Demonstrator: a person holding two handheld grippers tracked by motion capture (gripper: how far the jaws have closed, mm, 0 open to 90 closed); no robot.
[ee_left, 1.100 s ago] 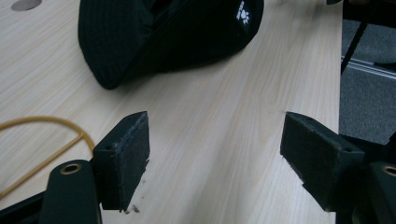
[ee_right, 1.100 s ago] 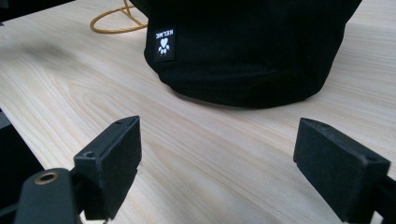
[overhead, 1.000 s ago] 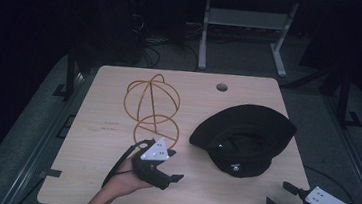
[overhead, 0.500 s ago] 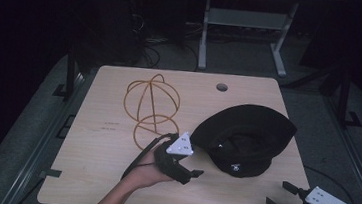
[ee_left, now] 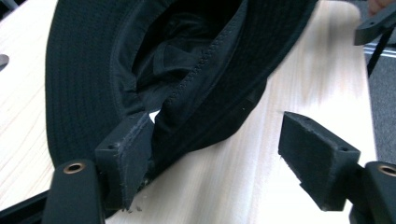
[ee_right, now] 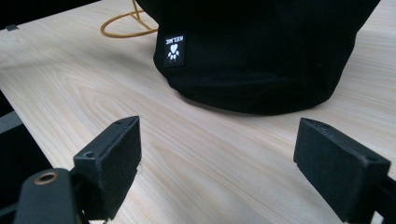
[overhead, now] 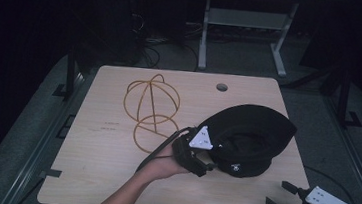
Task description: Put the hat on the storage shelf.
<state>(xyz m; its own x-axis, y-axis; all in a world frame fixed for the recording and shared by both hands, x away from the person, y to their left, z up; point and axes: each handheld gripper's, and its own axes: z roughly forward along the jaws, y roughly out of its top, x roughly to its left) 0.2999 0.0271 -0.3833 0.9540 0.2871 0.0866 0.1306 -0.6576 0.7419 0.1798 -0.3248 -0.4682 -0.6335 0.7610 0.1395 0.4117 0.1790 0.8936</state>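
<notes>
My left tongs [ee_left: 219, 154] gape wide, one jaw touching the black hat's [ee_left: 154, 70] brim; my right tongs [ee_right: 219, 158] stand wide apart, empty

The hat [ee_left: 187, 70] runs off the left gripper view's top edge, its crown inside lost in shadow. The small label [ee_right: 173, 49] carries lettering too small to read, perhaps a brand name.

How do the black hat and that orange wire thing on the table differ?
The black hat is solid dark fabric; the orange wire frame is a thin open outline. The hat lies upside down with the left gripper at its brim; the frame lies apart, untouched. Both rest on the wooden table.
</notes>
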